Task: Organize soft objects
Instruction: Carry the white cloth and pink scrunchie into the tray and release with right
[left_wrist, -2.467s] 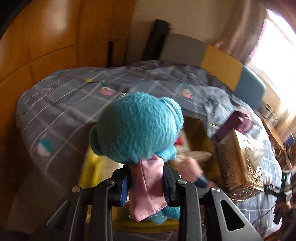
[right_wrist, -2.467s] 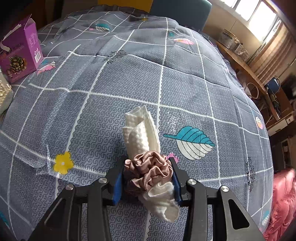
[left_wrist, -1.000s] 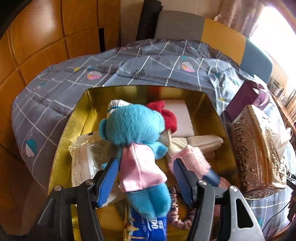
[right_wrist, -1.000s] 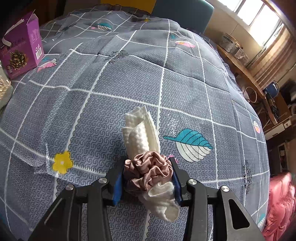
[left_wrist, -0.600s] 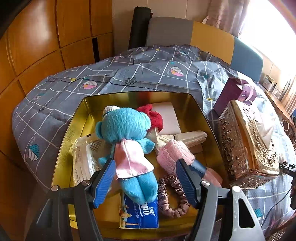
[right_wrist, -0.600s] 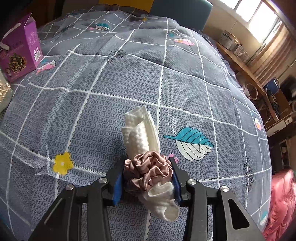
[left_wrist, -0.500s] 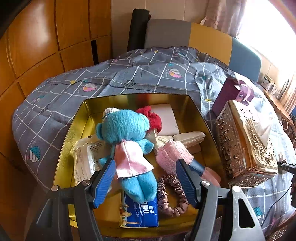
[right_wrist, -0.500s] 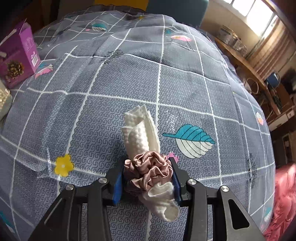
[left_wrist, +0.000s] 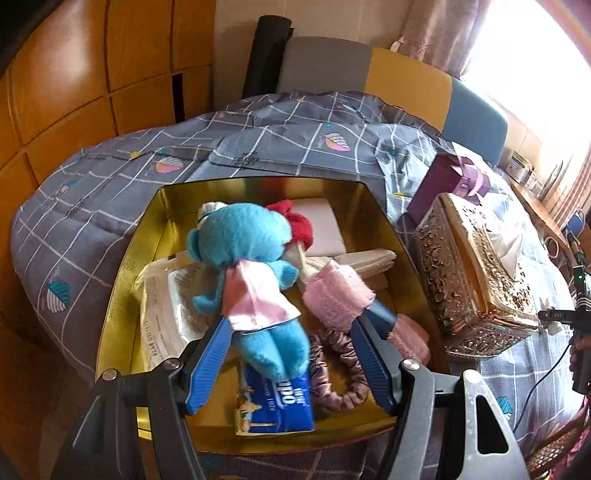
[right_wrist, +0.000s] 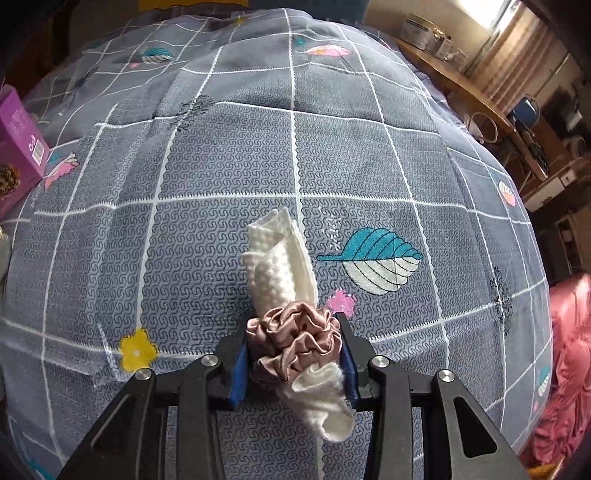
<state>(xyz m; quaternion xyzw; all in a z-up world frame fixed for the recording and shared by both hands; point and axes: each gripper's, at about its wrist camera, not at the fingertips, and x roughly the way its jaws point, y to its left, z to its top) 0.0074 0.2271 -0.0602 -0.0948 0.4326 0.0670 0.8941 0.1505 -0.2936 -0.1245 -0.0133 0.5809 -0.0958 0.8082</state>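
Bear (left_wrist: 243, 273) lies released in tin (left_wrist: 122, 295) under the spread left gripper (left_wrist: 291, 354); cloth (right_wrist: 280, 266) with scrunchie (right_wrist: 295, 332), clamped in right gripper (right_wrist: 295, 365), is to be carried there next.

Under you lies a bed covered in a grey grid-patterned quilt (right_wrist: 229, 155), printed with a teal-and-white leaf (right_wrist: 373, 258), a yellow flower (right_wrist: 137, 350) and a small pink flower (right_wrist: 342, 302). At your left edge in the right wrist view sits a purple carton (right_wrist: 16, 147); the same carton (left_wrist: 448, 184) shows in the left wrist view, just behind an ornate gold tissue box (left_wrist: 476, 273) with a white tissue poking from its top. Behind the bed you see wooden wall panels (left_wrist: 92, 74), a headboard (left_wrist: 406, 77) in grey, yellow and blue sections, and a dark roll (left_wrist: 266, 55) standing against the wall. A wooden shelf (right_wrist: 461, 85) with jars runs along the window side.
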